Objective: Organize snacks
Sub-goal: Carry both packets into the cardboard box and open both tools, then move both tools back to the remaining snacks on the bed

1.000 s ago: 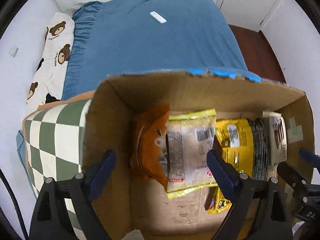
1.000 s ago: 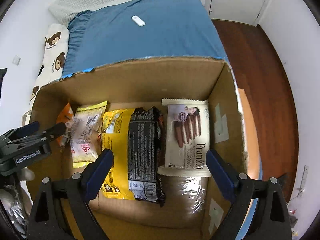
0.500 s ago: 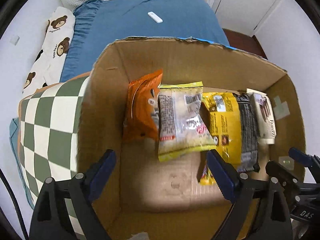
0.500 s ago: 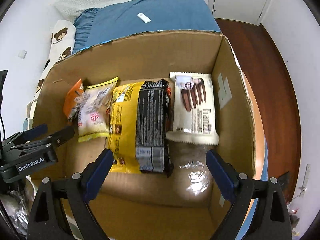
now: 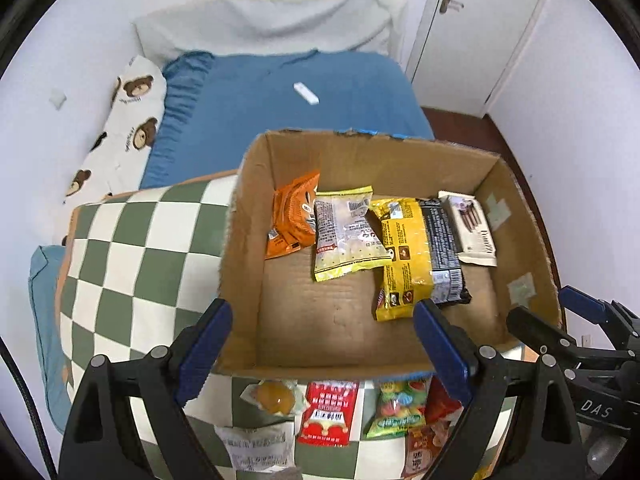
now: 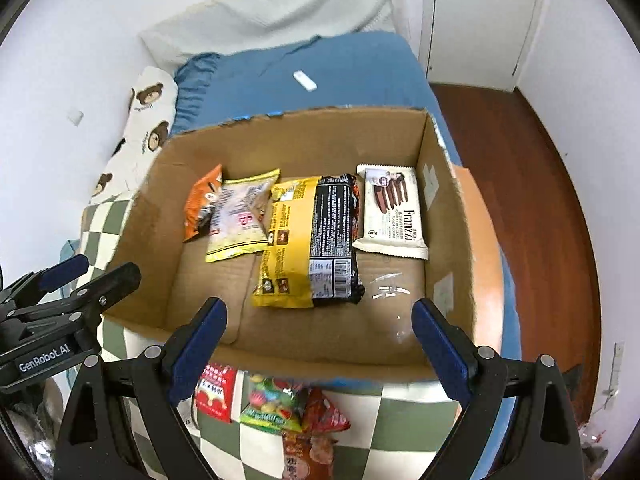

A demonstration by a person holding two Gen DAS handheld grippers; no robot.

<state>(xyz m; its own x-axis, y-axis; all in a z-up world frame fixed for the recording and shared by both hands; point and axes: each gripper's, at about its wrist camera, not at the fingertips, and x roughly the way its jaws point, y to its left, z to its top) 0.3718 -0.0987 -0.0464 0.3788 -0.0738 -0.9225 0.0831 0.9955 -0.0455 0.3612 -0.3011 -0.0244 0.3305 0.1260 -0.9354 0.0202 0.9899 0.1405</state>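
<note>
An open cardboard box holds a row of snacks: an orange pack, a pale yellow-edged pack, a yellow pack, a black pack and a white wafer pack. Loose snacks lie in front of the box on the checked cloth: a red packet, a green candy bag, a round yellow one. My left gripper and my right gripper are open and empty, above the box's near edge.
The box stands on a green-and-white checked cloth at the foot of a blue bed. A white remote lies on the bed. A bear-print pillow is at the left. Wooden floor and a white door are at the right.
Both grippers have pulled back and up from inside the box. The box looks smaller, and the loose snacks in front of it have come into view.
</note>
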